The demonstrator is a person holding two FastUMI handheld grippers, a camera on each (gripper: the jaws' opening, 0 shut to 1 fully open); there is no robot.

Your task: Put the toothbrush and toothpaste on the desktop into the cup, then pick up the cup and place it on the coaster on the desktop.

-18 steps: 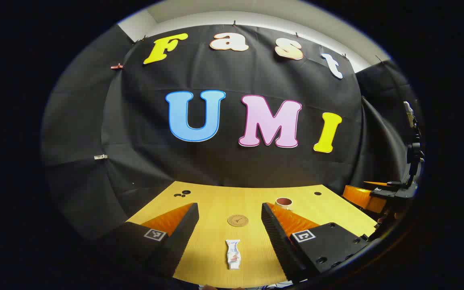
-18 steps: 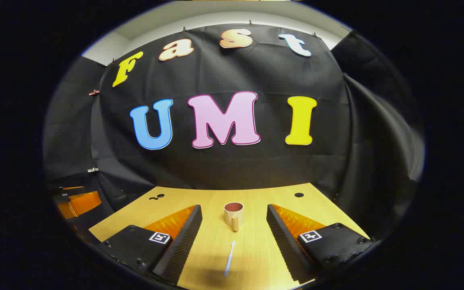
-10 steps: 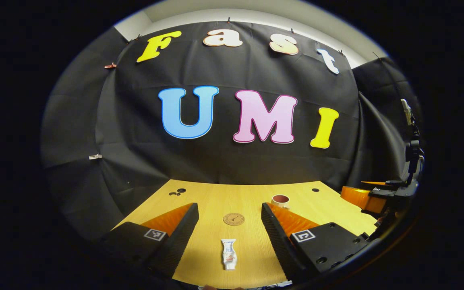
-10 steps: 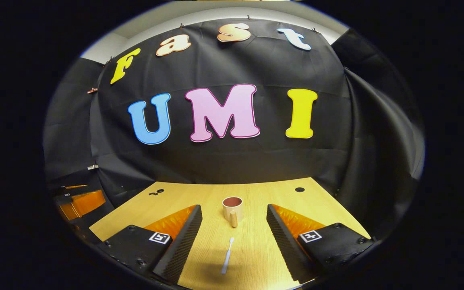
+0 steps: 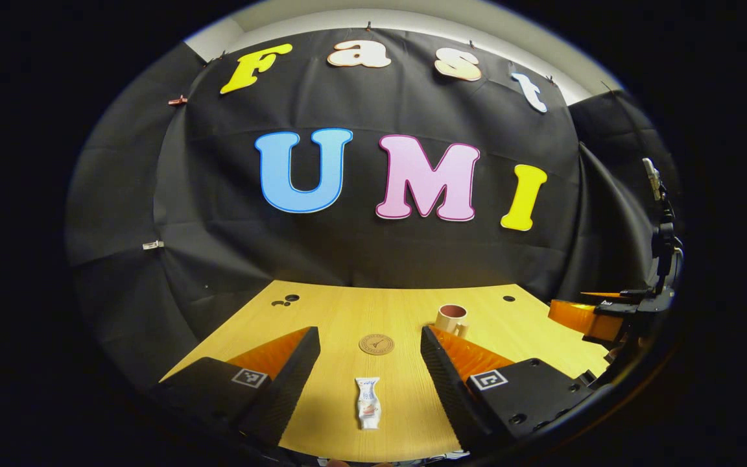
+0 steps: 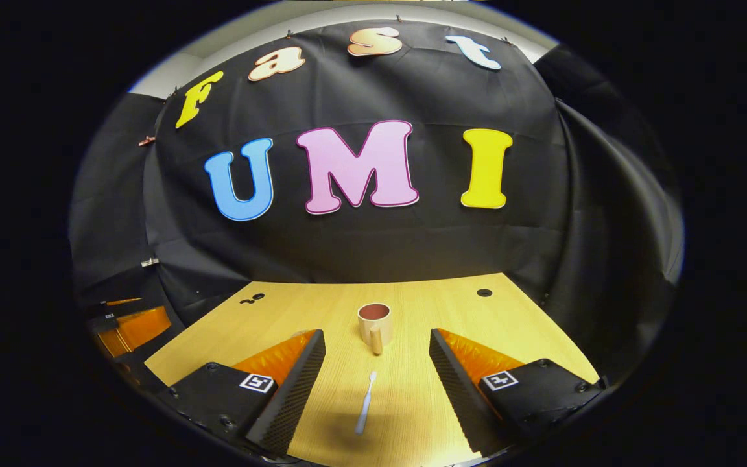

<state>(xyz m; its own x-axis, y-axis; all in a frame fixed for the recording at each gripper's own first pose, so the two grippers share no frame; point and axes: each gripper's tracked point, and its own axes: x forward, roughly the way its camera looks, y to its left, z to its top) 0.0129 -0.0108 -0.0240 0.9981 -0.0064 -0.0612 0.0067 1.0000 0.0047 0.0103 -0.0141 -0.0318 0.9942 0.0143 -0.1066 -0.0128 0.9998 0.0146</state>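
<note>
Wooden desktop (image 6: 451, 311) before black cloth wall (image 6: 373, 253), both grippers spread wide and seemingly empty above toothpaste (image 5: 367, 402), toothbrush (image 6: 366, 411).

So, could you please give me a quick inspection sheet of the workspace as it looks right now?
Surface: light wooden desktop with small dark holes near its far edge.
Job's things: toothpaste tube lying flat between the left gripper's fingers; toothbrush lying flat in front of the right gripper; cup upright, empty, handle toward the right gripper's camera; round coaster bare, beyond the tube.
Clutter: nothing seen.
Grippers: left gripper open above the desktop, holding nothing; right gripper open, holding nothing.
Cables: nothing seen.
Surroundings: black cloth wall behind and beside the desktop.
</note>
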